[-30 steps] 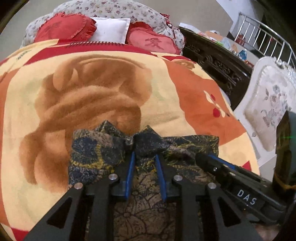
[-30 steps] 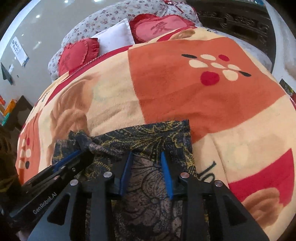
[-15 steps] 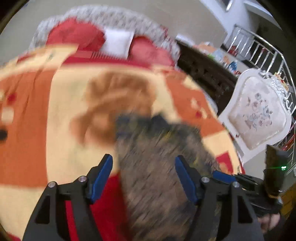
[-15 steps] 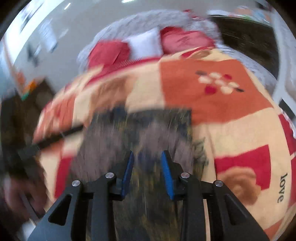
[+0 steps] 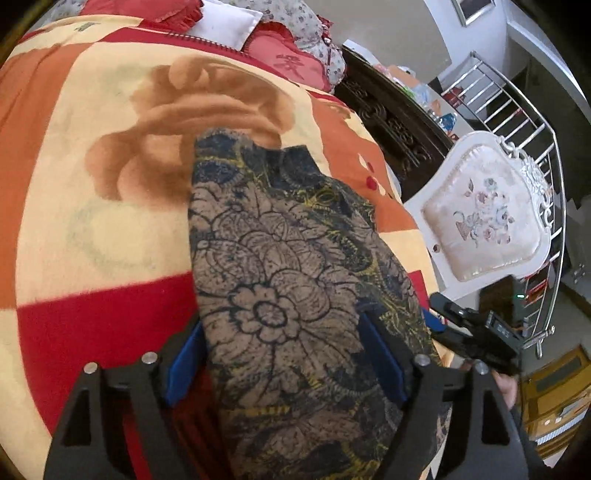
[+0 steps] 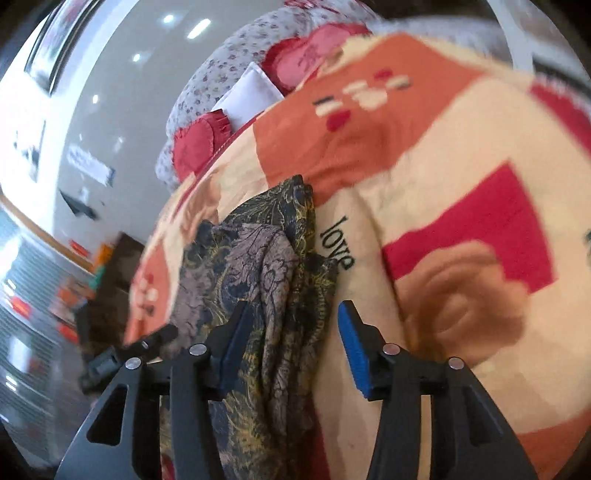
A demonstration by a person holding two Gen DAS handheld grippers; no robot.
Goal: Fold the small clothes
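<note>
A small dark garment (image 5: 291,280) with a navy, tan and yellow flower print lies on the bed's blanket (image 5: 92,229), stretched away from me. My left gripper (image 5: 284,354) is open, its blue pads on either side of the garment's near end, which drapes over the jaws. In the right wrist view the same garment (image 6: 266,266) lies bunched in long folds. My right gripper (image 6: 291,347) is open, and the cloth hangs over its left finger. The right gripper also shows at the left wrist view's right edge (image 5: 476,336).
The blanket has orange, cream and red patches and the word "love" (image 6: 338,243). Red heart cushions (image 6: 195,142) and a white pillow (image 5: 225,22) lie at the bed's head. A white padded chair (image 5: 484,218), a dark carved bed frame (image 5: 388,118) and a metal rack (image 5: 517,103) stand at right.
Both grippers have opened and let go of the garment's bunched edge. The garment now lies lengthwise instead of crosswise, and both cameras have swung and tilted.
</note>
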